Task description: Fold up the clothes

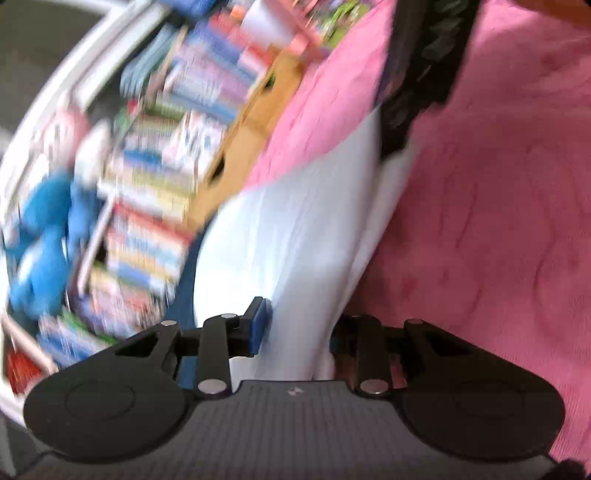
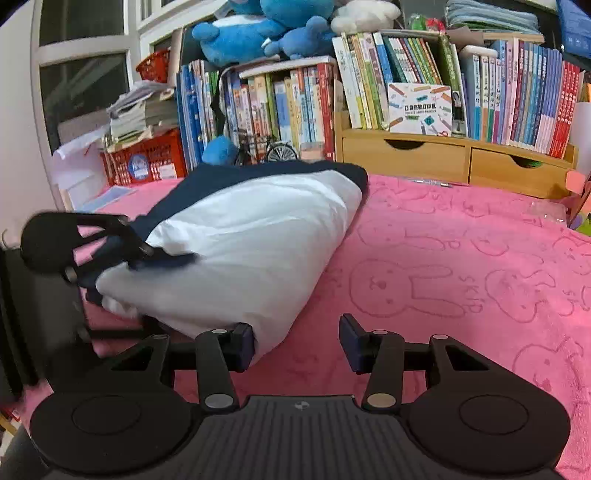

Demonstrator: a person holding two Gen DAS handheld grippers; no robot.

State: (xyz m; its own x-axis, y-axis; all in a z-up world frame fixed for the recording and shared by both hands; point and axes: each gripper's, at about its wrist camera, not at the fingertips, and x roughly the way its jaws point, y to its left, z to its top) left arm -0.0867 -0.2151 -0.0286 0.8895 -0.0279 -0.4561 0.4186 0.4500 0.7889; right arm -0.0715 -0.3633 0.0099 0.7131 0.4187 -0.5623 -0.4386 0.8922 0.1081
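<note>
A white garment with a dark navy edge lies bunched on a pink blanket printed with rabbit outlines. In the left wrist view the white garment runs down between the fingers of my left gripper, which is shut on a fold of it; the right finger is hidden behind the cloth. The right wrist view shows that left gripper gripping the garment's near left edge. My right gripper is open, its left pad touching the garment's lower corner and its right pad over bare blanket. The left wrist view is blurred.
Behind the blanket stand rows of books, a wooden drawer unit, red crates and blue plush toys. A window frame is at the left. Open pink blanket spreads to the right of the garment.
</note>
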